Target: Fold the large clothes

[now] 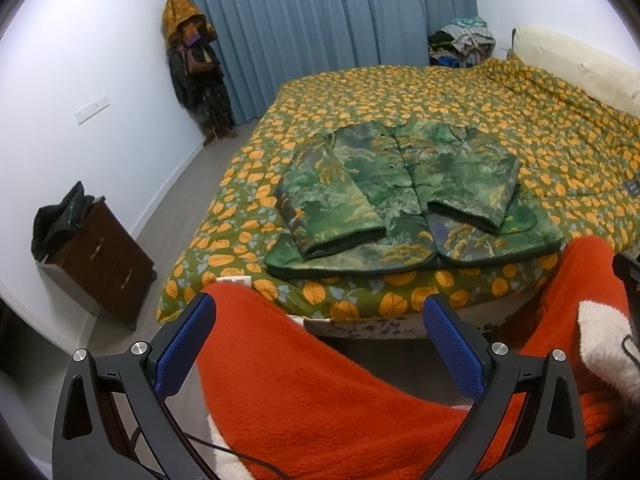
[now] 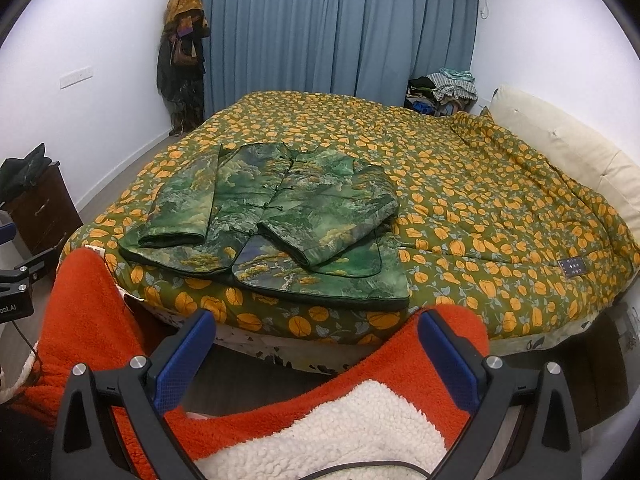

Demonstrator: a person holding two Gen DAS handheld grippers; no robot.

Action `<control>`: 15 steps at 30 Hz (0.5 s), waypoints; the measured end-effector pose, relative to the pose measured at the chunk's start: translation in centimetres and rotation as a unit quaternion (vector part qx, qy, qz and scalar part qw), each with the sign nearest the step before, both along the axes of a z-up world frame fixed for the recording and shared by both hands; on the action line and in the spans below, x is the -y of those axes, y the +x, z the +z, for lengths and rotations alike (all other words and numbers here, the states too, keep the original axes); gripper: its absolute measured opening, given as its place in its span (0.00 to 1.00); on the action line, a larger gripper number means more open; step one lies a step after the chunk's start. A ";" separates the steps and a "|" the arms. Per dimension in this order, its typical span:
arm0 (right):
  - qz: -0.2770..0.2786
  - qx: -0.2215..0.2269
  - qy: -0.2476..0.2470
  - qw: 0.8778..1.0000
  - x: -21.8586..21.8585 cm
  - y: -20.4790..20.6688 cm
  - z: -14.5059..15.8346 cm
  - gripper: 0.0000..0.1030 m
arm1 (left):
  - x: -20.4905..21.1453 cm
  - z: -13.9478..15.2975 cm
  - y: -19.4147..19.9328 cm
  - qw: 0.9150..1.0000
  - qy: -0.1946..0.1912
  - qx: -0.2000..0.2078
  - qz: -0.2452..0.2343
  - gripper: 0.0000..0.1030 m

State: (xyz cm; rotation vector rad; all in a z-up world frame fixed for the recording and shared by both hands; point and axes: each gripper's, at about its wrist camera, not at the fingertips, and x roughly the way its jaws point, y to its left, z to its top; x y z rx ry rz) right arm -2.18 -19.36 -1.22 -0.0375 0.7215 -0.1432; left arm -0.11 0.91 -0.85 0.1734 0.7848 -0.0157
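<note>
**Jacket lay dead ahead of both claws, collar pointing away**

Left gripper (image 1: 320,328) stood released, jaws spread wide, nothing between the blue pads. Right gripper (image 2: 316,344) was in the same condition: parted and empty. Directly below and between both claws were the person's knees in orange fleece trousers (image 1: 320,380). Neither claw touched any garment.

Beyond the knees, the bed (image 2: 480,208) edge ran crosswise. On it, just past that edge, lay the green padded jacket (image 1: 400,204), buttoned face up, both sleeves already turned in over the front. Its hem was the nearest part; its long axis ran away from the claws toward the collar.

Judgement: the hem corners sat ahead and slightly to either side, one within reach of each claw, neither arm clearly nearer. A hem-to-collar fold appeared to be the remaining step.
</note>
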 end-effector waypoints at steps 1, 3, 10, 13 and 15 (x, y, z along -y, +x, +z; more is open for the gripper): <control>-0.002 -0.001 0.000 1.000 0.2 0.0 0.0 1.00 | 0.1 0.0 0.0 1.000 0.000 0.000 0.000 1.00; -0.006 -0.002 0.000 1.000 0.3 -0.1 -0.1 1.00 | 0.2 0.1 -0.1 1.000 -0.001 -0.002 -0.002 1.00; -0.015 -0.003 -0.016 1.000 0.0 0.0 -0.1 1.00 | 0.4 0.2 -0.1 1.000 -0.001 -0.006 -0.004 1.00; -0.020 -0.004 -0.027 0.999 -0.2 0.1 0.0 1.00 | 0.4 0.2 -0.1 1.000 -0.001 -0.007 -0.004 1.00; -0.028 -0.003 -0.038 0.999 -0.2 0.1 0.1 1.00 | 0.4 0.2 -0.1 1.000 -0.001 -0.008 -0.004 1.00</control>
